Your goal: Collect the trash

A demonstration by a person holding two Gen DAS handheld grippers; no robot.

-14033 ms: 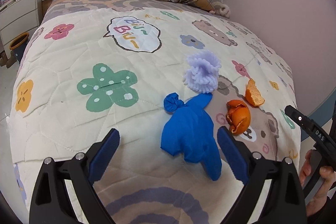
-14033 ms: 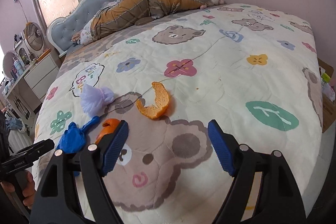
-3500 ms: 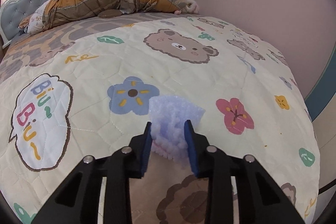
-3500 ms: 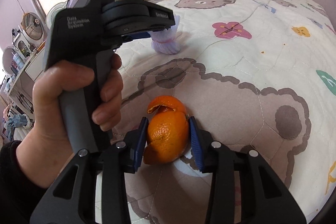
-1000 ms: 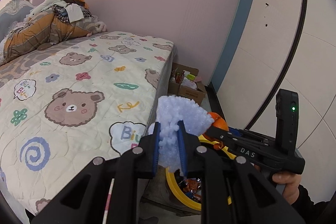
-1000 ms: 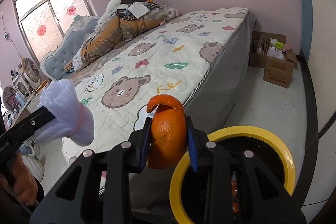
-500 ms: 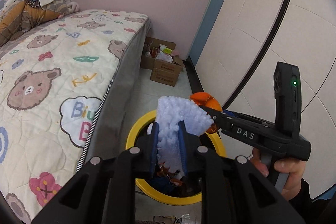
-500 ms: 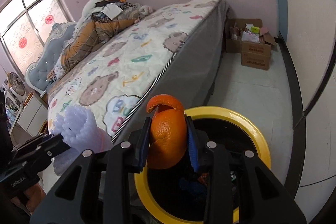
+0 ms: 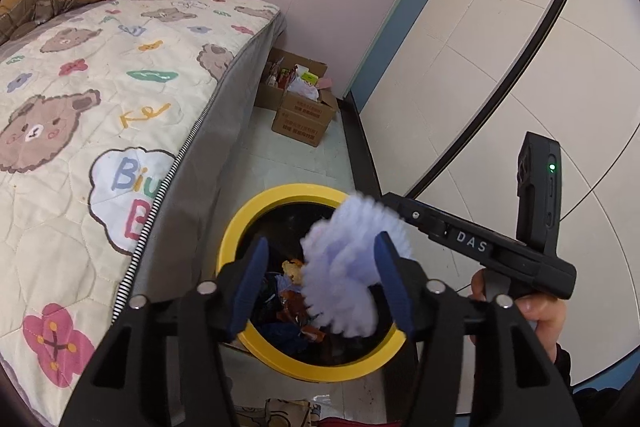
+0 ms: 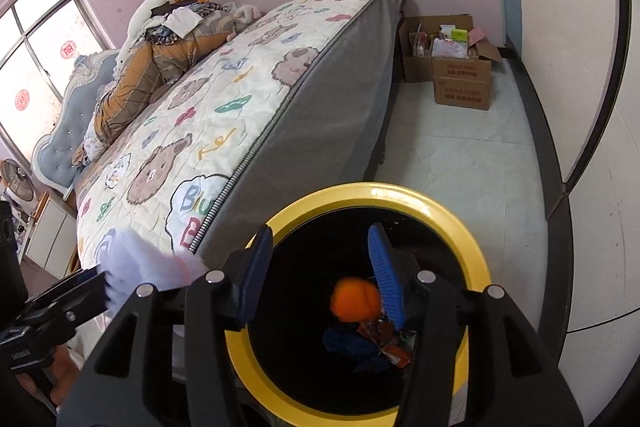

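Both sets of jaws now spread wide above the yellow-rimmed round trash bin [image 10: 420,201], where half a second ago each was clamped tight: left gripper [image 9: 320,279] letting go of the fluffy lilac foam netting [image 9: 344,267], blurred and tumbling over the rim's right edge. Right gripper [image 10: 320,271] empty too, bright orange peel [image 10: 354,297] dropping inside toward the dark litter. Looks like two pieces collected.
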